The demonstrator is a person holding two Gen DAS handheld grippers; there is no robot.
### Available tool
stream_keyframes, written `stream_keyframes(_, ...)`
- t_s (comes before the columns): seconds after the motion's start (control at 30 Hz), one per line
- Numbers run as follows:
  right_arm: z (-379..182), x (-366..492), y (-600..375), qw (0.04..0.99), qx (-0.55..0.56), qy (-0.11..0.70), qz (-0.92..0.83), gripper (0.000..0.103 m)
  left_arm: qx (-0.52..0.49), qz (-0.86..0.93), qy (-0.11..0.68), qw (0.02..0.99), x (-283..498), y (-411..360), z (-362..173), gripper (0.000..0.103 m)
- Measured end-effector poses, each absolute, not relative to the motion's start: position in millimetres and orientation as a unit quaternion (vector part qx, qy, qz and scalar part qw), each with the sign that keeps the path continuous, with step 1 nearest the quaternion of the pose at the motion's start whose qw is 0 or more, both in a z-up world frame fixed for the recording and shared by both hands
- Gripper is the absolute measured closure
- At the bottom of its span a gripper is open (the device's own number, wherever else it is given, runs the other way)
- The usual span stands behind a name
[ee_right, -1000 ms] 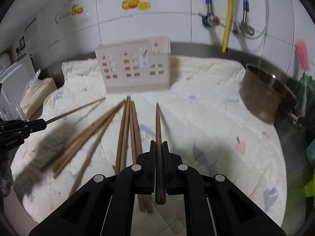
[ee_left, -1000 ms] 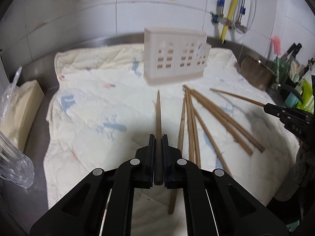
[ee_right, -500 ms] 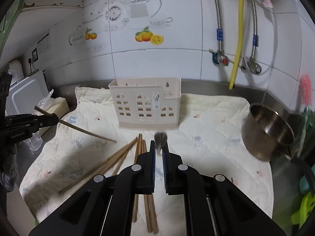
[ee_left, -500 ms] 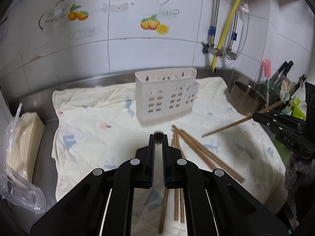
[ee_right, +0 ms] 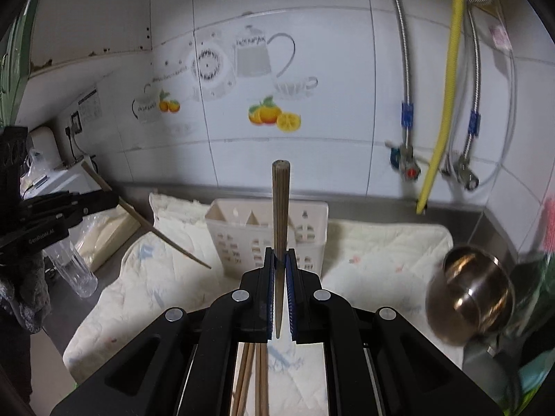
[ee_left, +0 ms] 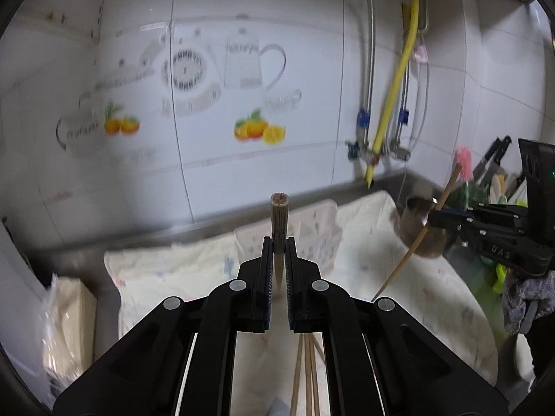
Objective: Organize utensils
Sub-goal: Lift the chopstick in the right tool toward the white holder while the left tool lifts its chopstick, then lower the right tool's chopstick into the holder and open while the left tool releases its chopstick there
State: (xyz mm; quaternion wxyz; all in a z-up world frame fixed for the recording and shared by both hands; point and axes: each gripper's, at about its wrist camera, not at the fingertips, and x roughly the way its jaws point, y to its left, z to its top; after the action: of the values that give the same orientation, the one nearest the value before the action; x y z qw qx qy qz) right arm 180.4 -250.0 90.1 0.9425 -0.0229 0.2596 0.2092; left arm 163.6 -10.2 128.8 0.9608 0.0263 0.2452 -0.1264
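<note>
**Both grippers lifted, each pinching one chopstick above the cloth**

The left gripper [ee_left: 278,242] has its jaws pressed onto a single wooden chopstick [ee_left: 279,222]. The stick runs up between the pads, its blunt end standing clear above the fingertips and its thin end dropping down between the fingers. Seen from this gripper, the stick's blunt end sits in front of the cream utensil holder [ee_left: 312,232], which stands on the far part of the pale quilted cloth [ee_left: 166,277], close to the tiled wall [ee_left: 242,52].

The right gripper [ee_right: 280,253] is closed in the same way on a second chopstick [ee_right: 279,208]. That stick also points up and away from the fingers, its top crossing the holder's far rim in the right wrist view. The holder [ee_right: 239,232] lies just beyond the fingertips, slightly left of centre.

Each gripper shows in the other's camera. In the left wrist view the right gripper [ee_left: 432,220] is at the right edge, its chopstick [ee_left: 416,239] slanting from upper right to lower left. In the right wrist view the left gripper [ee_right: 114,201] is at the left edge with its stick [ee_right: 156,232] slanting down to the right.

The loose chopsticks [ee_right: 253,378] lie on the near part of the cloth, below and behind both sets of fingers; in the left wrist view they [ee_left: 307,374] appear just right of the fingers. A steel pot [ee_right: 471,298] sits at the right end of the cloth, and a clear glass [ee_right: 74,267] stands off its left edge.
</note>
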Motion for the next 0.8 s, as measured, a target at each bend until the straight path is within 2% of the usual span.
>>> stream_keyframes(0.23,134.9,207.6,-251.3,0.952,-0.022,0.228,0.202,0.097,0.026,-0.121,0.217,0.968,192.4,-11.1,166.1,0.097)
stream_keyframes(0.4,152.2,232.9,-250.1,0.961,-0.013,0.205,0.185,0.097,0.024,-0.103,0.231,0.967,223.1,-6.8,159.0,0.097)
stream_keyframes(0.8,112.5,301.7,-228.6,0.962,-0.013,0.222,0.158,0.097,-0.002,-0.097,0.289,0.952,266.1,10.8,103.1,0.097)
